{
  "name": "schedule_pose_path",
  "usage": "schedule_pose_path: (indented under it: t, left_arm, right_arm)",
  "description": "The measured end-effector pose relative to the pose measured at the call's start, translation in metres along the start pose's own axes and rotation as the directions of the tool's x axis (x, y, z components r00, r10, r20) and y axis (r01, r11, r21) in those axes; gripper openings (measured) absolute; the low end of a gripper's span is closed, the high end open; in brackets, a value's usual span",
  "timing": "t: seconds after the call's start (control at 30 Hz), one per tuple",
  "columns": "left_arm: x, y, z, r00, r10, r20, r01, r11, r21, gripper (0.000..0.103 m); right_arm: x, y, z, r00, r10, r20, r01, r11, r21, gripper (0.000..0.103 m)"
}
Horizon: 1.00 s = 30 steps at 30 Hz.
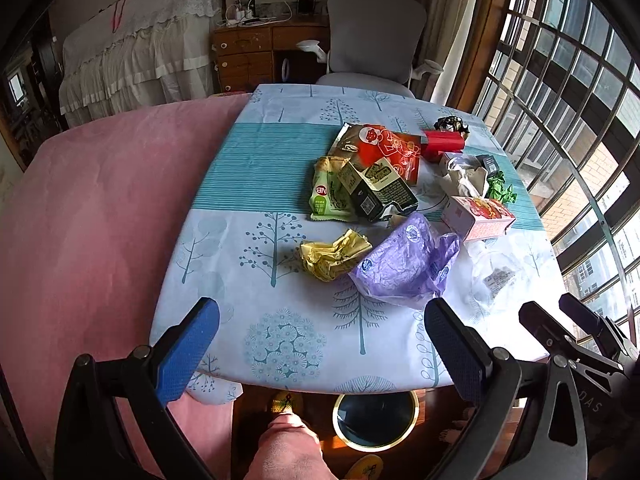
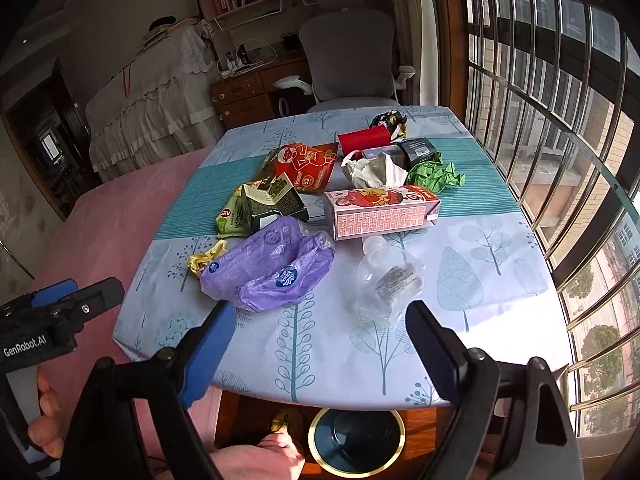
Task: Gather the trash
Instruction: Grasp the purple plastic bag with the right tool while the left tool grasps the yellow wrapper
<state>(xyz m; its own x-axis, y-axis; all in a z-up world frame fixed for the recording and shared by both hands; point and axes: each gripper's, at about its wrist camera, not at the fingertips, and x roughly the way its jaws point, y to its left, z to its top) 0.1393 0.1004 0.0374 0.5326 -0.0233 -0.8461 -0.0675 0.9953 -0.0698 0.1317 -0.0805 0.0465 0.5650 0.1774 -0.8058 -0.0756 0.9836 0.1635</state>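
Note:
Trash lies on the table (image 1: 240, 320): a purple plastic bag (image 1: 404, 264) (image 2: 268, 268), a crumpled yellow wrapper (image 1: 332, 254) (image 2: 206, 260), a green snack packet (image 1: 330, 192), a dark carton (image 1: 376, 190) (image 2: 272, 200), a red packet (image 1: 392, 148), a pink carton (image 1: 478, 214) (image 2: 384, 210), a clear plastic bottle (image 2: 390, 276) and green paper (image 2: 436, 174). My left gripper (image 1: 320, 346) is open and empty over the table's near edge. My right gripper (image 2: 320, 350) is open and empty, just short of the bottle and the purple bag. A gold-rimmed bin (image 1: 376, 420) (image 2: 356, 440) stands on the floor below.
A pink-covered bed (image 1: 100, 220) adjoins the table's left side. A grey office chair (image 1: 374, 36) and a wooden desk (image 1: 248, 52) stand behind the table. Barred windows (image 1: 560, 100) run along the right. My right gripper also shows in the left wrist view (image 1: 576, 332).

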Motion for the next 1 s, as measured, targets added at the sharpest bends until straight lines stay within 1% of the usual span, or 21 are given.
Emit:
schedule_pose_path:
  t: [0.07, 0.13, 0.27, 0.33, 0.4, 0.47, 0.53, 0.57, 0.6, 0.67, 0.73, 0.8, 0.87, 0.9, 0.93, 0.97, 1.0]
  left_arm:
    - [0.018, 0.007, 0.018, 0.999, -0.019, -0.045, 0.021, 0.999, 0.049, 0.101]
    - [0.033, 0.012, 0.033, 0.997, -0.035, -0.073, 0.042, 0.994, 0.098, 0.101]
    - [0.061, 0.029, 0.062, 0.991, -0.062, -0.119, 0.079, 0.986, 0.144, 0.101]
    - [0.075, 0.037, 0.073, 0.987, -0.065, -0.146, 0.09, 0.981, 0.171, 0.101]
    - [0.09, 0.041, 0.08, 0.983, -0.062, -0.172, 0.099, 0.971, 0.218, 0.101]
    - [0.105, 0.04, 0.084, 0.978, -0.062, -0.197, 0.114, 0.957, 0.266, 0.101]
    - [0.117, 0.039, 0.085, 0.971, -0.076, -0.226, 0.143, 0.944, 0.297, 0.101]
    - [0.123, 0.037, 0.086, 0.965, -0.088, -0.246, 0.163, 0.937, 0.308, 0.101]
    - [0.129, 0.036, 0.086, 0.959, -0.099, -0.264, 0.183, 0.931, 0.315, 0.101]
    - [0.138, 0.032, 0.085, 0.946, -0.125, -0.298, 0.224, 0.919, 0.324, 0.101]
    - [0.146, 0.029, 0.084, 0.932, -0.145, -0.331, 0.258, 0.908, 0.329, 0.101]
    - [0.155, 0.027, 0.083, 0.918, -0.161, -0.361, 0.287, 0.901, 0.327, 0.101]
    - [0.162, 0.024, 0.083, 0.906, -0.173, -0.387, 0.309, 0.895, 0.323, 0.101]
    - [0.164, 0.023, 0.082, 0.9, -0.18, -0.398, 0.321, 0.891, 0.322, 0.101]
    - [0.166, 0.02, 0.081, 0.894, -0.187, -0.408, 0.333, 0.886, 0.323, 0.101]
    - [0.168, 0.018, 0.081, 0.888, -0.192, -0.417, 0.343, 0.881, 0.325, 0.101]
    - [0.17, 0.016, 0.079, 0.884, -0.194, -0.425, 0.351, 0.876, 0.33, 0.101]
  right_arm:
    - [0.02, 0.004, 0.01, 0.999, 0.01, -0.039, -0.009, 0.999, 0.041, 0.087]
    - [0.041, 0.008, 0.017, 0.996, 0.029, -0.087, -0.021, 0.996, 0.091, 0.087]
    - [0.084, 0.013, 0.03, 0.985, 0.043, -0.169, -0.008, 0.98, 0.198, 0.087]
    - [0.106, 0.013, 0.035, 0.976, 0.055, -0.21, 0.001, 0.966, 0.259, 0.086]
    - [0.127, 0.014, 0.039, 0.965, 0.072, -0.253, 0.011, 0.95, 0.312, 0.086]
    - [0.147, 0.014, 0.04, 0.954, 0.073, -0.289, 0.035, 0.936, 0.35, 0.083]
    - [0.164, 0.015, 0.039, 0.938, 0.063, -0.342, 0.073, 0.926, 0.372, 0.07]
    - [0.171, 0.016, 0.037, 0.929, 0.074, -0.363, 0.077, 0.92, 0.384, 0.069]
    - [0.174, 0.017, 0.036, 0.925, 0.092, -0.368, 0.068, 0.915, 0.399, 0.068]
    - [0.175, 0.021, 0.034, 0.925, 0.077, -0.371, 0.079, 0.919, 0.387, 0.064]
    - [0.175, 0.026, 0.034, 0.925, 0.08, -0.372, 0.071, 0.923, 0.377, 0.052]
    - [0.175, 0.026, 0.031, 0.921, 0.09, -0.379, 0.072, 0.917, 0.393, 0.045]
    - [0.172, 0.025, 0.028, 0.924, 0.1, -0.369, 0.063, 0.913, 0.404, 0.037]
    - [0.172, 0.024, 0.029, 0.925, 0.106, -0.365, 0.056, 0.912, 0.407, 0.031]
    - [0.17, 0.024, 0.03, 0.926, 0.113, -0.361, 0.049, 0.911, 0.41, 0.024]
    - [0.166, 0.024, 0.029, 0.928, 0.116, -0.354, 0.043, 0.91, 0.411, 0.019]
    - [0.164, 0.024, 0.03, 0.931, 0.127, -0.343, 0.029, 0.909, 0.415, 0.018]
